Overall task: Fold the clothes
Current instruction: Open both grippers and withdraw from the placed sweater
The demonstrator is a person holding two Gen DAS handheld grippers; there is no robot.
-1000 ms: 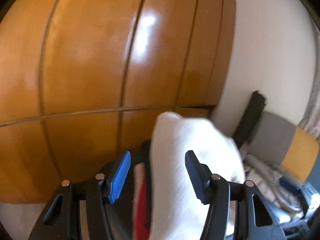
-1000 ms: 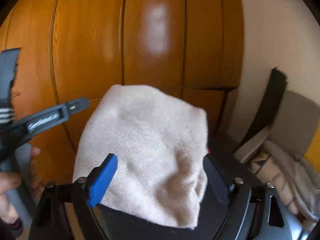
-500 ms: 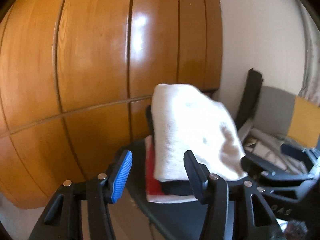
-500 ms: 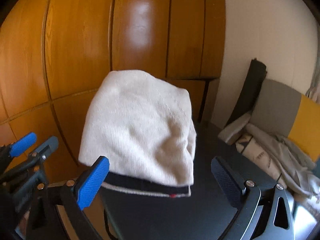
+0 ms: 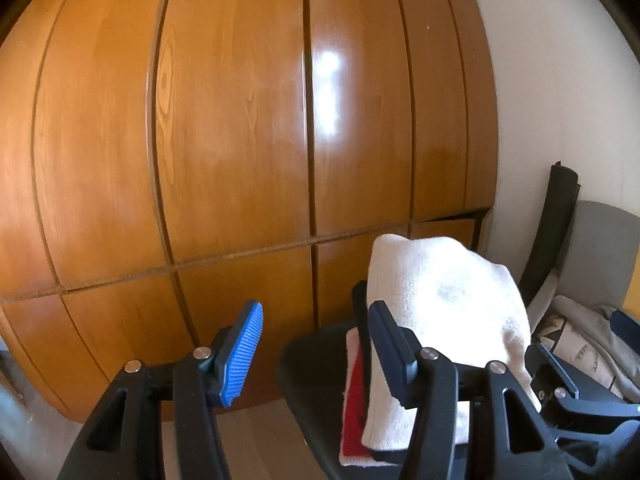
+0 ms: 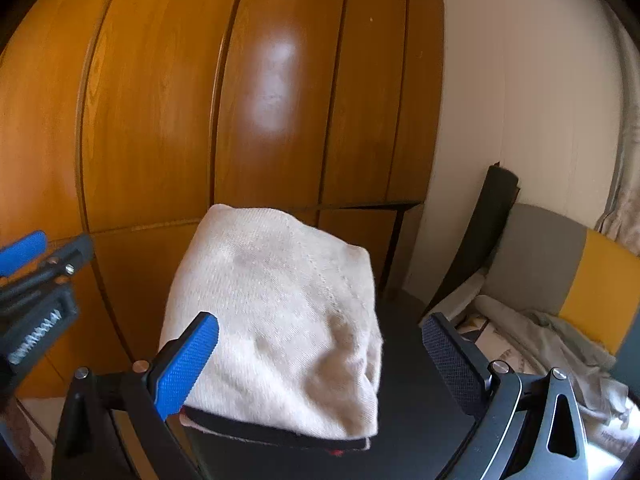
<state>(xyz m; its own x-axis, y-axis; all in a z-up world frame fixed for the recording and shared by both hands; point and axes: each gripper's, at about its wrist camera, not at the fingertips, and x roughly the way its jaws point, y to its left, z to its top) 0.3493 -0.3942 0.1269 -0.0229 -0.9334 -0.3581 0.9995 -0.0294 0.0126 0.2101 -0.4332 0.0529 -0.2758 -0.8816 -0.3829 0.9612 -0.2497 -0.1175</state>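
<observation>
- Left wrist view: left gripper [image 5: 312, 344], jaws spread apart, nothing between them; the blue-padded finger stands clear to the left, the dark finger crosses in front of the stack.
- Folded cream garment [image 5: 444, 300], thick knit, sits on top of a stack of folded clothes at the near corner of a dark desk [image 5: 308, 364]. A red-and-white folded garment [image 5: 354, 408] lies beneath it.
- Risk: the stack sits close to the desk's edge, and the dark finger is just beside its flank. A sideways sweep could, in my judgement, push the upper layer off square or tip the pile toward the floor.
- Right wrist view: right gripper [image 6: 320, 354], jaws at full spread, framing the cream garment without pressing on it; whether the blue pad grazes the cloth cannot be told.
- Cream garment bulges high and rounded here, with a dark-trimmed garment [image 6: 280, 434] under it.
- Risk: the top fold looks springy and uneven; left unpressed it may slump or open out.
- Risk: a knit weave could snag on a ribbed pad as the gripper backs off, dragging the fold loose.
- Wooden wardrobe doors [image 6: 160, 120] stand right behind the desk; an overreach could knock them.
- Pile of unfolded laundry [image 6: 540, 340] lies at right on a grey and yellow seat, near enough to mix with the finished stack if it slides.
</observation>
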